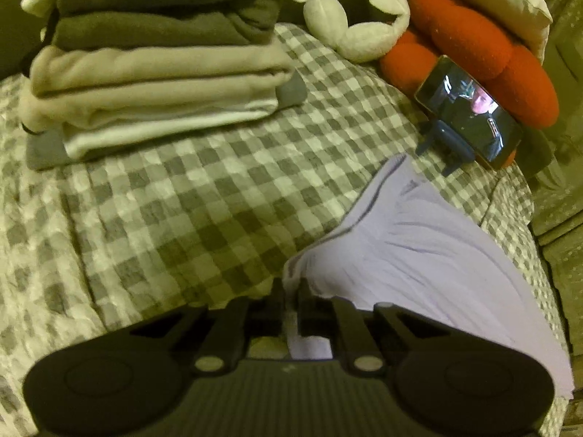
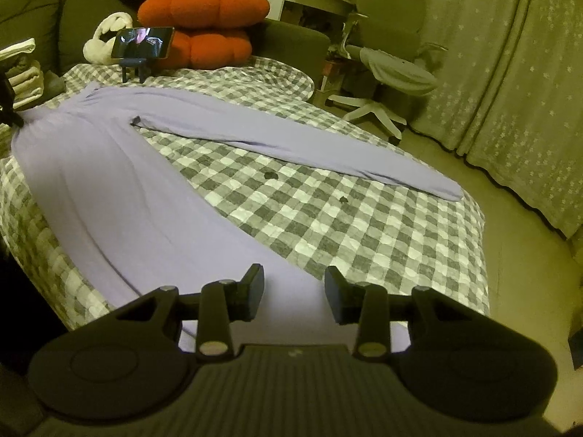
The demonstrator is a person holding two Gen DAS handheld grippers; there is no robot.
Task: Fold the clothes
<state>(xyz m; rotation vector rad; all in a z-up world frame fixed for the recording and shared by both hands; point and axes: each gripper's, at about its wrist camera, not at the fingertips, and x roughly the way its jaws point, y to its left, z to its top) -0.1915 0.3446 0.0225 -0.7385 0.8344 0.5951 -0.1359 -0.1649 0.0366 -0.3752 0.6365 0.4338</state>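
Note:
A pair of lavender trousers [image 2: 109, 189] lies spread on the checked bed cover [image 2: 346, 225], its two legs splayed apart in a V. The far leg [image 2: 328, 153] runs toward the bed's right edge. My left gripper [image 1: 291, 291] is shut on the trousers [image 1: 419, 255] at the waistband's corner, and a strip of cloth shows between its fingers. It appears as a dark shape at the left edge of the right wrist view. My right gripper [image 2: 293, 291] hovers open over the near leg's end, its pads apart from the cloth.
A stack of folded clothes [image 1: 156, 73] stands at the bed's head, beside a white plush [image 1: 357, 18]. A phone on a stand [image 2: 144, 42] leans against orange cushions [image 2: 204, 3]. An office chair [image 2: 393, 69] and curtains [image 2: 510, 91] lie beyond the bed's right edge.

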